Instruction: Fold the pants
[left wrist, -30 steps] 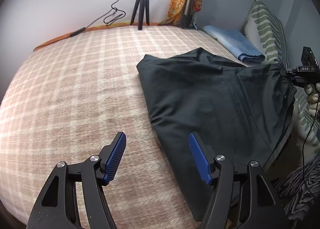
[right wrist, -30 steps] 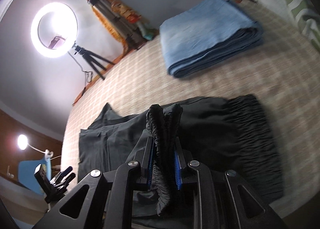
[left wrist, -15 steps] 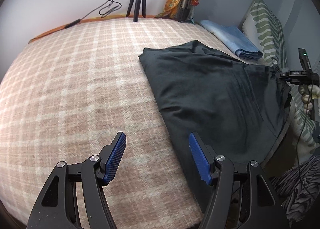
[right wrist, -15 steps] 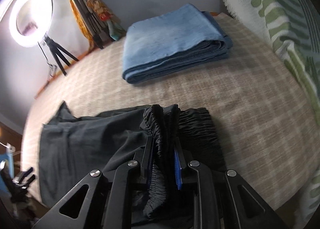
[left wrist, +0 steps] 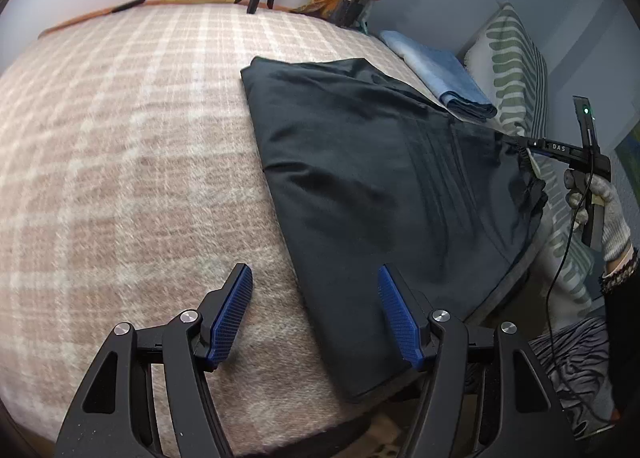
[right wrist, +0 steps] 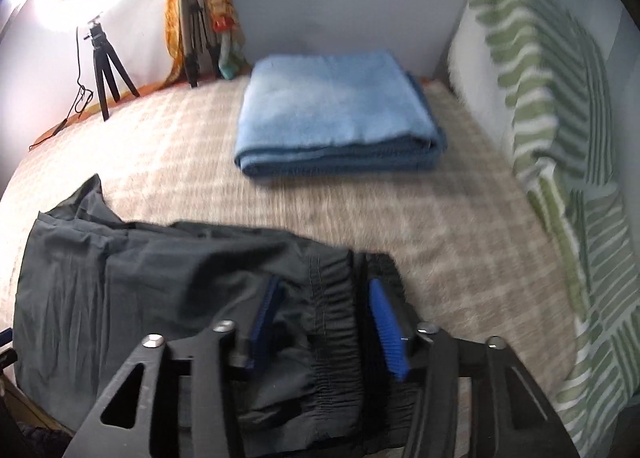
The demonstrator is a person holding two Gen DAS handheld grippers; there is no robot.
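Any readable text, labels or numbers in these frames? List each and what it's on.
"DAS": white letters on the black body of the right gripper, seen from the left wrist view.
Nothing else reads: the black pants, folded blue towel, plaid blanket and green-striped pillow carry no text, and a small red item by the tripod is too blurred to tell.

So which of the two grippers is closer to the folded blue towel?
Right. The right gripper sits at the dark pants' waistband, its jaws just opened, with the blue towel straight ahead. The left gripper hangs at the pants' other end, farther off.
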